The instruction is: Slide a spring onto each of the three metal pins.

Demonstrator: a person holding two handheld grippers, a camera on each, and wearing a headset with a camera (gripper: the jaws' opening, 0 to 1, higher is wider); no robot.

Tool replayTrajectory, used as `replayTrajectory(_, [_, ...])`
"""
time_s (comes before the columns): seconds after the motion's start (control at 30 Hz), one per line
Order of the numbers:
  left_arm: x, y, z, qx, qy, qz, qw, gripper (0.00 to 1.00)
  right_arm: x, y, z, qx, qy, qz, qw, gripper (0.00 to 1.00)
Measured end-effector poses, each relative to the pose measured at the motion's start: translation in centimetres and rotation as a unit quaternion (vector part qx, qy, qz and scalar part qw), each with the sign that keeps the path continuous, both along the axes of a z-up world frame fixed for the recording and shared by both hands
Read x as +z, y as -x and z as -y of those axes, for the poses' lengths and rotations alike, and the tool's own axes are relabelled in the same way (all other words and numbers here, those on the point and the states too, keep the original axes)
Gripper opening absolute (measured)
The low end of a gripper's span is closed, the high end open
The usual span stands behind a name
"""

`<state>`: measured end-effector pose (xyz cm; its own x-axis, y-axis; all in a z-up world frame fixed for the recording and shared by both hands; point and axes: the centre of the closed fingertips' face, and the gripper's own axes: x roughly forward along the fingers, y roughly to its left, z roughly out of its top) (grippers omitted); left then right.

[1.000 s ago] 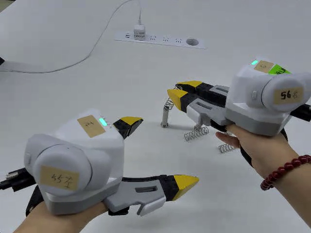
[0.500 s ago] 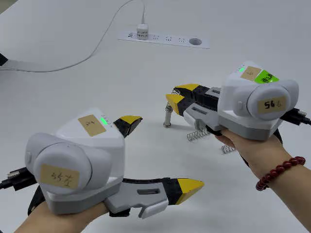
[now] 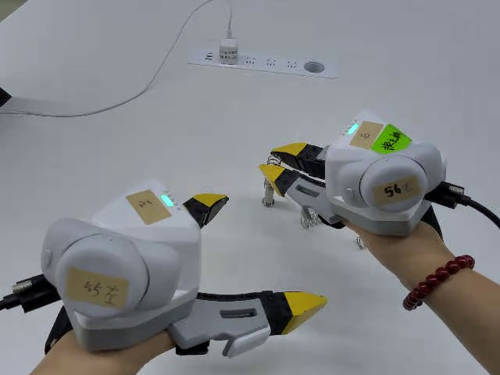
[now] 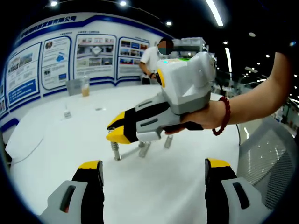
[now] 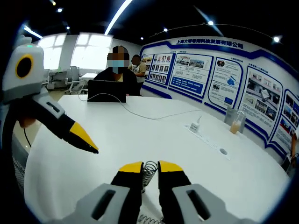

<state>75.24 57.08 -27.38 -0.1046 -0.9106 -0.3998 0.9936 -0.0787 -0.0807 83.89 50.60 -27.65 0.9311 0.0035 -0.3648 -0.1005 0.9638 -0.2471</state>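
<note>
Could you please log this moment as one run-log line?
right gripper: shut on spring | spring: at top of pin | left gripper: open

Table (image 3: 94,156) carries everything. Power strip (image 3: 262,62) at the far side, cable (image 3: 144,86) trailing off to the left behind it. Pin (image 3: 268,191) stands upright mid-table. Right gripper (image 3: 280,160) tips just above the pin, its body off to the right, spring (image 5: 149,171) between its jaws. Loose spring (image 3: 308,219) lies on the table right of the pin, under that gripper. Left gripper (image 3: 258,254) nearest the camera at lower left, well apart from the pin, jaws spread wide
</note>
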Motion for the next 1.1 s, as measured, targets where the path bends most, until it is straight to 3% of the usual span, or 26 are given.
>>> replayTrajectory(0.17, [-0.2,0.1,-0.1,-0.003,-0.006,0.005,1.0000,0.91,-1.1,0.0,0.1,-0.004,-0.007,-0.017,0.9998,0.13])
replayTrajectory(0.6, [-0.4,-0.2,-0.3,-0.001,-0.010,0.009,0.9999,0.89,-2.4,0.1,0.1,-0.004,-0.014,-0.037,0.9992,0.13])
replayTrajectory(0.97, [-0.4,-0.4,-0.5,0.001,-0.011,0.014,0.9999,0.88,-2.9,0.2,0.0,-0.003,-0.017,-0.047,0.9987,0.13])
replayTrajectory(1.1, [-0.3,-0.4,-0.6,0.002,-0.010,0.016,0.9998,0.87,-2.8,0.2,0.0,-0.008,-0.030,-0.048,0.9984,0.13])
